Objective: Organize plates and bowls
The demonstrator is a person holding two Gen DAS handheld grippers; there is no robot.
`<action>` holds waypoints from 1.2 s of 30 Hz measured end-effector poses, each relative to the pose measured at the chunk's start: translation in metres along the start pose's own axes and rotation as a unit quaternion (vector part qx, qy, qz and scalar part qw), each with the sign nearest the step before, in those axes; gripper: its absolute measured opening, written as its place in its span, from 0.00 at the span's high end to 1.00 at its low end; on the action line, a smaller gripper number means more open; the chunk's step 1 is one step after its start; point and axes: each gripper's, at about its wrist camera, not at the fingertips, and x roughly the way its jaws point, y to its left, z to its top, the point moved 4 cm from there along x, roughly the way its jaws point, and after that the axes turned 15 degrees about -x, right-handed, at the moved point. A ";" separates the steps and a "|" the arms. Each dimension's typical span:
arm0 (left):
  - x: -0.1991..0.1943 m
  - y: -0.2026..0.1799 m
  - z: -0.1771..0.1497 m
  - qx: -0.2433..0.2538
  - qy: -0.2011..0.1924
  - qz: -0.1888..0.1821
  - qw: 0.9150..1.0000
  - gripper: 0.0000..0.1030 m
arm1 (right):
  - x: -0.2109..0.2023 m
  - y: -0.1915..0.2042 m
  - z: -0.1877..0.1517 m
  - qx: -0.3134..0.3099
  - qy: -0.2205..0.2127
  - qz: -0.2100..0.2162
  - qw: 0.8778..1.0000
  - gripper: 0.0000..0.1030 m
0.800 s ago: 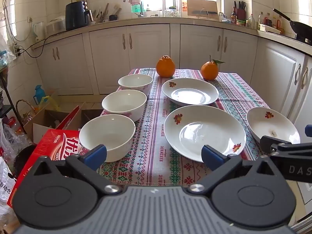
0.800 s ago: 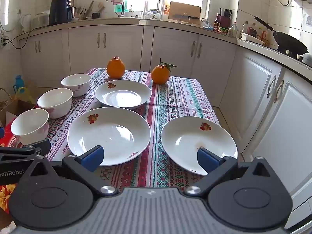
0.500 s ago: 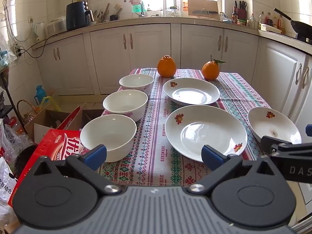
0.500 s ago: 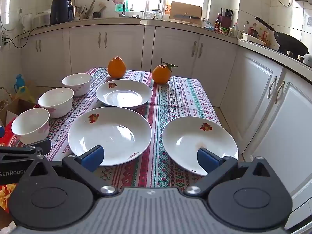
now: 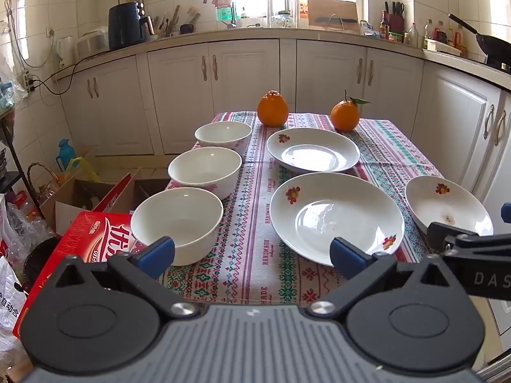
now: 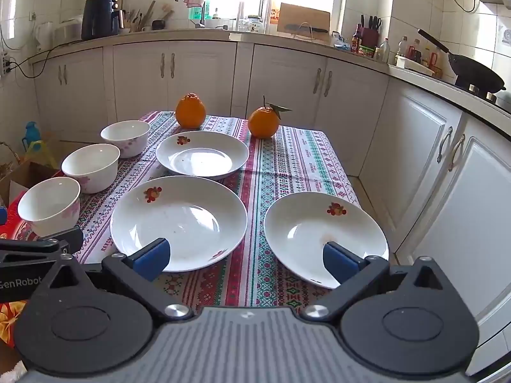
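Nearest, at the bottom of each wrist view, both tools hang just short of the table's [image 5: 249, 274] front edge. The left tongs [image 5: 252, 253] are spread wide and pinch nothing; the right tongs [image 6: 244, 257] are spread the same way, also empty. Nothing has been stacked yet, so the step in hand looks like picking a first piece.

In the left view the near bowl [image 5: 177, 220] sits at lower left, just past the left blue pad, with the large plate [image 5: 335, 217] at lower right. In the right view the right-hand plate [image 6: 322, 233] lies at lower right, its near rim overhanging or very close to the table edge, partly behind the right pad.

To do this well, I would bring one tong finger over a rim and the other beneath or outside it, gripping deep enough that glazed china cannot slip, then lift level before carrying. That right-hand plate deserves care: a nudge could tip it off the edge.

Further up the frame, the middle bowl [image 5: 204, 170] and far bowl [image 5: 223, 135] line the left side, apart from each other, and the smaller plate [image 5: 313, 154] sits centre. At the back stand two oranges [image 5: 271, 108], clear of the crockery. The red box [image 5: 92, 239] lies below the table at left. The tools are close side by side, so they could collide.
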 end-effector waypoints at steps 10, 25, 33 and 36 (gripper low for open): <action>0.000 0.000 0.000 -0.001 0.000 -0.001 1.000 0.01 | -0.001 0.000 -0.001 0.000 -0.002 -0.001 1.000 0.00; 0.000 0.000 0.000 -0.001 -0.001 -0.001 1.000 0.01 | -0.004 0.001 0.000 -0.003 -0.003 -0.005 1.000 0.00; 0.000 0.000 0.001 -0.001 -0.001 -0.002 1.000 0.01 | -0.004 0.001 -0.001 -0.004 -0.004 -0.006 1.000 0.00; -0.001 0.000 0.001 -0.001 -0.001 -0.001 1.000 0.01 | -0.004 0.001 -0.001 -0.005 -0.005 -0.007 1.000 0.00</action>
